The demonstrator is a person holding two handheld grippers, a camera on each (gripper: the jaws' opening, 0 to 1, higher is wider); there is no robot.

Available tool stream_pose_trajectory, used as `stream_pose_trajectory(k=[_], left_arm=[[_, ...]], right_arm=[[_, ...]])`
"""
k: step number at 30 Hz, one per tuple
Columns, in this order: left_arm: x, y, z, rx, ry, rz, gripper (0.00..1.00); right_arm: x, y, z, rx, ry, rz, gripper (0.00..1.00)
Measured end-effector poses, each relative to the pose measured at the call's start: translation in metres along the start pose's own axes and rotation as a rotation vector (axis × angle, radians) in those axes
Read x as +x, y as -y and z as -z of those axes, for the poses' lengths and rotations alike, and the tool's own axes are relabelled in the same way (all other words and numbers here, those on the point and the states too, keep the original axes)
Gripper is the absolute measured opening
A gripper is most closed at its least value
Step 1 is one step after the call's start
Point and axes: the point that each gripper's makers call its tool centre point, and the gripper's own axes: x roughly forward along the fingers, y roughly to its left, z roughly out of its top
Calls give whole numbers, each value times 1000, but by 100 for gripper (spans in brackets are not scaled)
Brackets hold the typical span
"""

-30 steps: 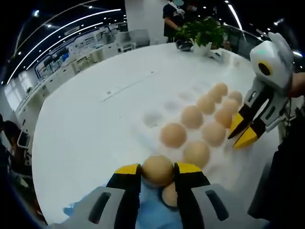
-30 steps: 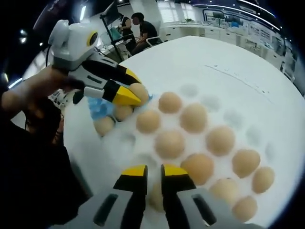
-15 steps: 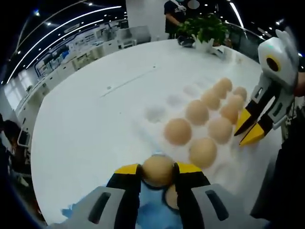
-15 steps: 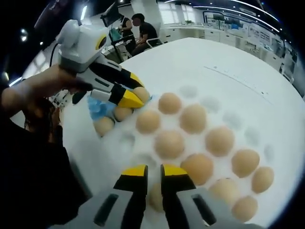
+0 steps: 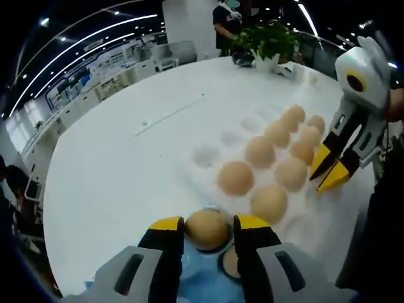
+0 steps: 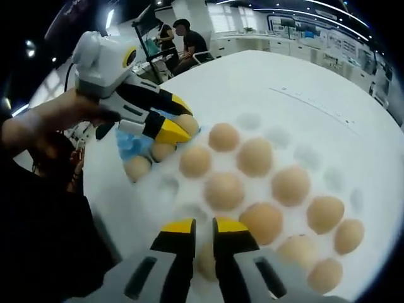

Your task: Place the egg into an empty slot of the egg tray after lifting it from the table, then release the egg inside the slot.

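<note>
Egg [image 5: 207, 228] clamped between the left gripper [image 5: 208, 235] jaws, sitting at the near edge of the white egg tray [image 5: 208, 165], above a blue cloth [image 5: 202, 278] with another egg [image 5: 228, 264] just beside it. In the right gripper view the left gripper [image 6: 169, 127] is at the tray's corner by the blue cloth [image 6: 129, 144], and the held egg [image 6: 184, 124] shows at its tips.

Right gripper [image 6: 203, 228] jaws are close together with a narrow gap and nothing between them; it hangs over the tray's other side, above the filled rows, and shows in the left gripper view [image 5: 331, 172] as well.

Judgement: carry phase — egg gripped, not yet over a slot. Empty slots [image 5: 205, 154] lie in the row beyond the filled eggs, on the table [image 5: 113, 145] side; in the right gripper view one empty slot [image 6: 165, 184] sits near the held egg.

To do it well:
- keep the egg higher than the seated eggs while crossing, they're packed close
- centre over the empty cup, then lower straight down until it seats
- open the jaws only once the egg rests in the cup — early release risks a roll or a crack
- keep the right gripper away from the path
</note>
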Motion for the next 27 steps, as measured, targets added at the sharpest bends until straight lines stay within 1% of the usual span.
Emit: stream_pose_trajectory(k=[3, 6, 8, 12, 18, 22, 27], left_arm=[[-1, 1, -1, -2, 8, 8, 32], [-4, 1, -2, -8, 15, 8, 36], [-7, 0, -6, -9, 34, 4, 39], [-10, 2, -8, -28, 42, 10, 43], [-11, 5, -6, -25, 34, 18, 45], [-14, 11, -11, -16, 43, 29, 46], [-13, 19, -14, 3, 48, 46, 46]], right_arm=[[0, 0, 0, 2, -1, -1, 11], [0, 0, 0, 4, 5, -2, 11], [0, 1, 0, 5, 6, -1, 11], [1, 1, 1, 2, 3, 0, 11], [0, 0, 0, 0, 13, 5, 11], [0, -1, 0, -1, 14, 5, 11], [0, 0, -1, 3, 17, 6, 10]])
